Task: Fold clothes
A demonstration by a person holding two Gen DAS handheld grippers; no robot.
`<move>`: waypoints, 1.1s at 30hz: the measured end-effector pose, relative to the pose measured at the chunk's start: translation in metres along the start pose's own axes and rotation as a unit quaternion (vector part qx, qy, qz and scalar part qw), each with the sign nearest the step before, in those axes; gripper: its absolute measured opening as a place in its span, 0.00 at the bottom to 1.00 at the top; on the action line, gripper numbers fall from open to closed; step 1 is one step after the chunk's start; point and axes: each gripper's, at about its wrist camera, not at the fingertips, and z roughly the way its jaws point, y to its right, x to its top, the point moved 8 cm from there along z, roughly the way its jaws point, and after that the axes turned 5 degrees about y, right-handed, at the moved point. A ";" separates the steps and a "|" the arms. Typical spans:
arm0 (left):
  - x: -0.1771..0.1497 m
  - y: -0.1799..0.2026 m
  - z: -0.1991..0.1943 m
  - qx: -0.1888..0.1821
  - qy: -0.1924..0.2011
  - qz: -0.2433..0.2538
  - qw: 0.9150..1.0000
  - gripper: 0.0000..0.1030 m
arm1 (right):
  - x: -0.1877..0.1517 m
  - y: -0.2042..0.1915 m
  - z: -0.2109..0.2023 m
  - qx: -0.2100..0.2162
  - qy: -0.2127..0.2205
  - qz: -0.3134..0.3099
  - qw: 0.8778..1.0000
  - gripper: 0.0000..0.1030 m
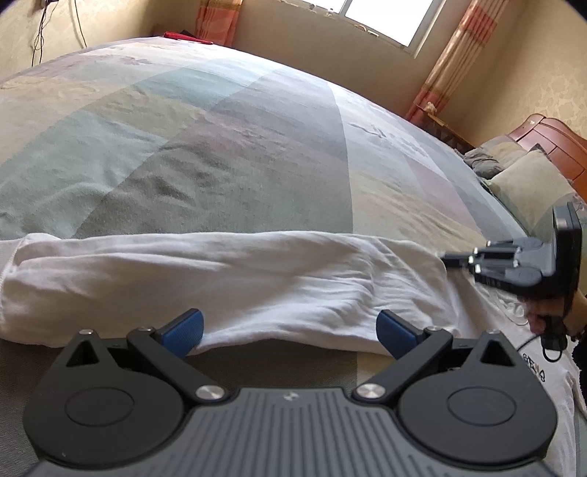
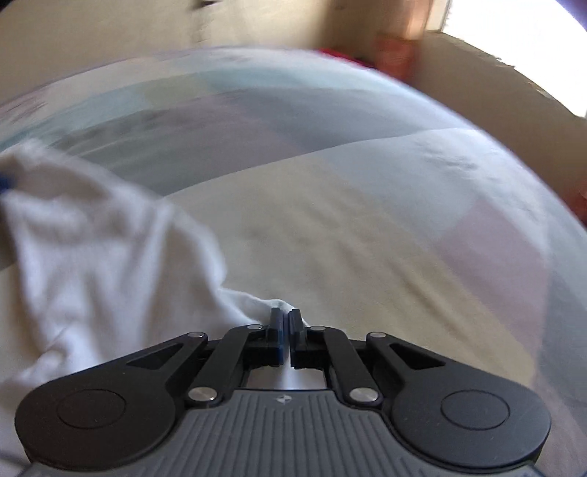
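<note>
A white garment (image 1: 220, 286) lies folded in a long band across the bed, with a printed part at its right end. My left gripper (image 1: 290, 328) stands open at the band's near edge, its blue pads (image 1: 183, 332) wide apart on either side of the cloth. In the left wrist view my right gripper (image 1: 453, 261) reaches in from the right, held by a hand (image 1: 543, 317). The blurred right wrist view shows the right gripper (image 2: 286, 316) shut on a bunched corner of the white garment (image 2: 91, 257), which trails off to the left.
The bed's patchwork cover (image 1: 220, 146) stretches away beyond the garment. Pillows (image 1: 521, 183) and a wooden headboard (image 1: 557, 143) are at the right. A red item (image 1: 187, 36) lies at the far edge. Window (image 1: 389, 18) and curtains (image 1: 451, 62) line the far wall.
</note>
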 end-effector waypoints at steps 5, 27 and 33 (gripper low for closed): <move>0.001 -0.003 -0.003 -0.003 0.004 -0.005 1.000 0.97 | 0.007 -0.001 -0.002 -0.031 0.007 0.016 0.999 0.19; 0.015 -0.096 -0.060 0.087 0.054 -0.116 0.988 0.97 | 0.097 -0.241 0.002 0.248 0.079 -0.150 0.954 0.44; 0.012 -0.113 -0.061 0.083 0.053 -0.142 0.985 0.97 | 0.091 -0.303 0.016 0.254 0.077 -0.234 0.935 0.39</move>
